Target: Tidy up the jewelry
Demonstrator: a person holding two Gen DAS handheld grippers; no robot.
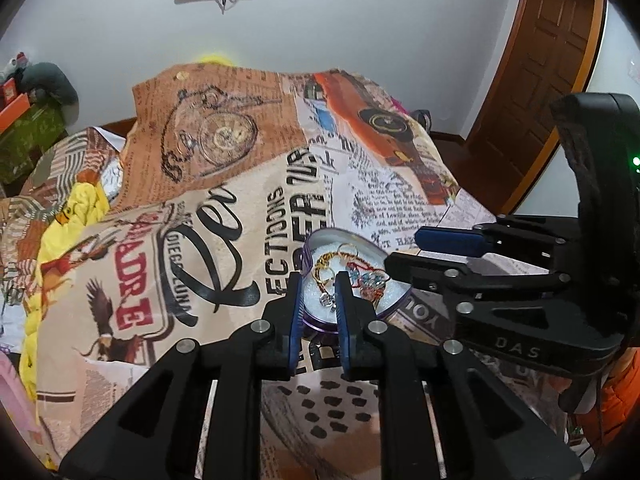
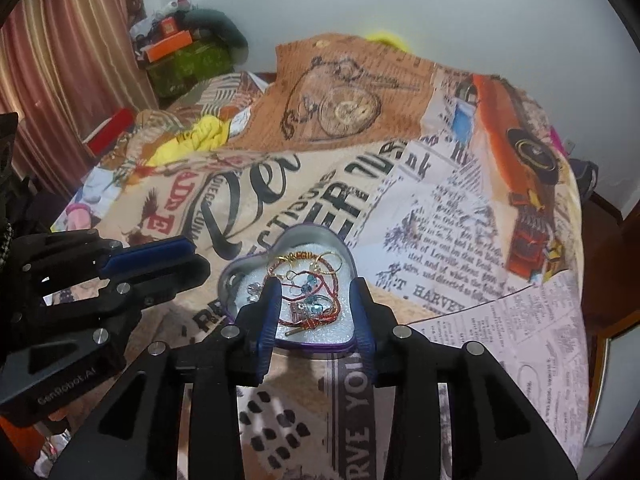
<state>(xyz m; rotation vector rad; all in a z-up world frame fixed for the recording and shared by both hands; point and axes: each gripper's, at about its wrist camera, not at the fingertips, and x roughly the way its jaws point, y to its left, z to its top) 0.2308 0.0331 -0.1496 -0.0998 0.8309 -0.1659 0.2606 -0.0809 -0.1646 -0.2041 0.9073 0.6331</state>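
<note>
A heart-shaped purple tin (image 1: 390, 307) (image 2: 256, 258) lies open on the printed cloth. It holds a tangle of jewelry (image 1: 362, 276) (image 2: 310, 296): gold chains and hoops, a red cord bracelet, blue stones, silver pieces. My left gripper (image 1: 319, 280) hovers just above the tin's near edge, jaws a narrow gap apart and empty. My right gripper (image 2: 315, 286) is open over the tin, its fingers on either side of the jewelry pile, holding nothing. Each gripper shows in the other's view (image 1: 404, 250) (image 2: 192, 258).
The newspaper-print cloth (image 1: 224, 208) (image 2: 440, 208) covers a lumpy bed. Yellow fabric (image 1: 86, 200) and boxes (image 2: 180, 56) lie at the far left. A wooden door (image 1: 552, 64) stands at the right, a curtain (image 2: 60, 60) at the left.
</note>
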